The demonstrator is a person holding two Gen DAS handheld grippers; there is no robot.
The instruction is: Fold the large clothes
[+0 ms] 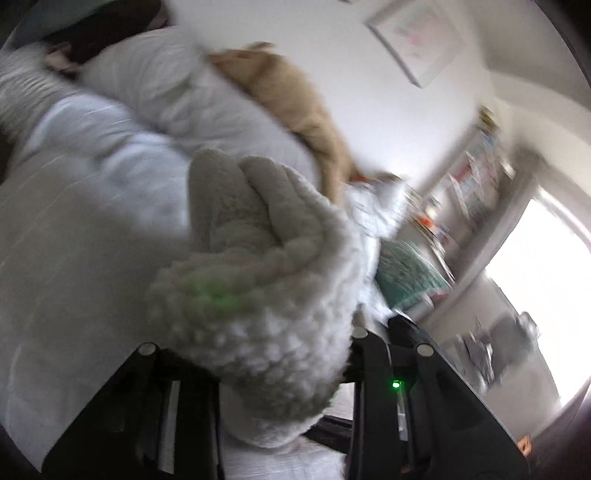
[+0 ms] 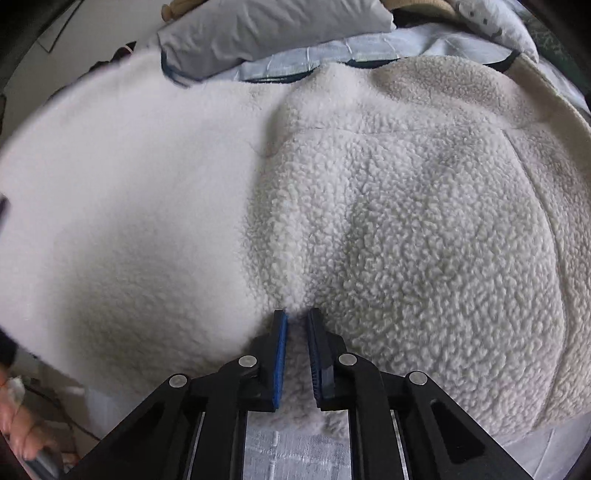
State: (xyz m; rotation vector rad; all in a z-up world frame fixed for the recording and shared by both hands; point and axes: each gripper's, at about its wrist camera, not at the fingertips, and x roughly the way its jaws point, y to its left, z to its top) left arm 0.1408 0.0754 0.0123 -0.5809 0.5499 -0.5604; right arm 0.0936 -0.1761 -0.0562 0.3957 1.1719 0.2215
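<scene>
Your cream sherpa fleece jacket (image 2: pixel 406 206) lies spread over the bed, curly pile facing up, one bunched part (image 1: pixel 258 266) lifted.

The fleece garment (image 2: pixel 369 206) lies on the bed (image 2: pixel 295 454), pillows (image 2: pixel 273 26) behind it.

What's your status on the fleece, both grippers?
Left gripper shut on bunched fleece, lifted. Right gripper shut on fleece edge. Pillows beyond; nothing blocking.
</scene>
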